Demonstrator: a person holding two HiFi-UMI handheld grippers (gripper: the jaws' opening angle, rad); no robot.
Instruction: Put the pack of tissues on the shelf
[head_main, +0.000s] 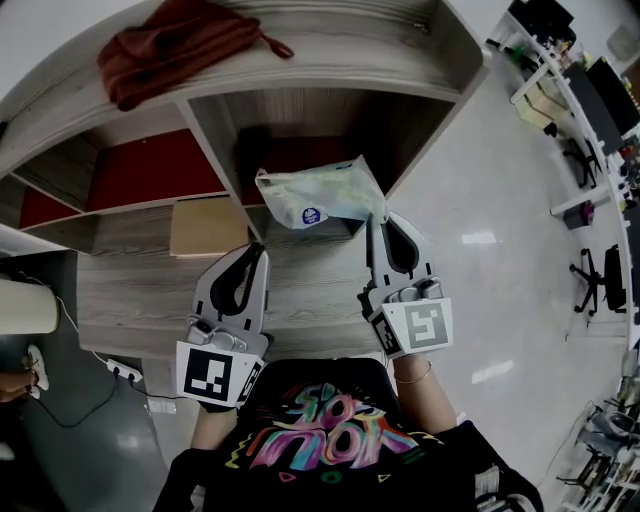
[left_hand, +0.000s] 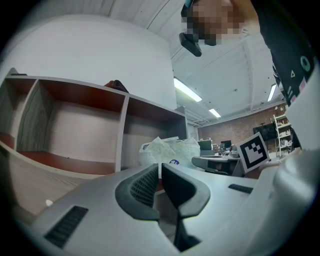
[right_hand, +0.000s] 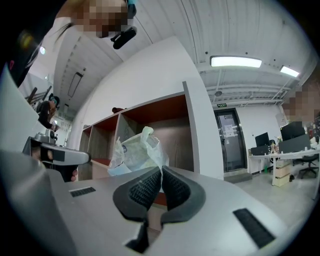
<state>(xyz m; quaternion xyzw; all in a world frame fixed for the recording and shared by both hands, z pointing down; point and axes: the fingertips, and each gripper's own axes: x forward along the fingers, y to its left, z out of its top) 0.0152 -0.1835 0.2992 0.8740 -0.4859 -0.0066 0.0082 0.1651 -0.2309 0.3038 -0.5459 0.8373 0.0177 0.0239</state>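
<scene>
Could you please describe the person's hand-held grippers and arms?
The left hand-held gripper and right hand-held gripper are light grey shells with black ribbed pads. Each carries a cube with black-and-white square markers. The person wears a black T-shirt with a colourful print and a thin bracelet on the right wrist.

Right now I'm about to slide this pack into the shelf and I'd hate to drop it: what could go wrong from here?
1. The right gripper pinches only a thin edge of the wrapper, so the pack of tissues hangs off to one side and may slip or tear free.
2. The pack's far end sits near the upright divider of the shelf and could snag going in.
3. The left gripper is shut and empty, so nothing backs up the hold.
</scene>
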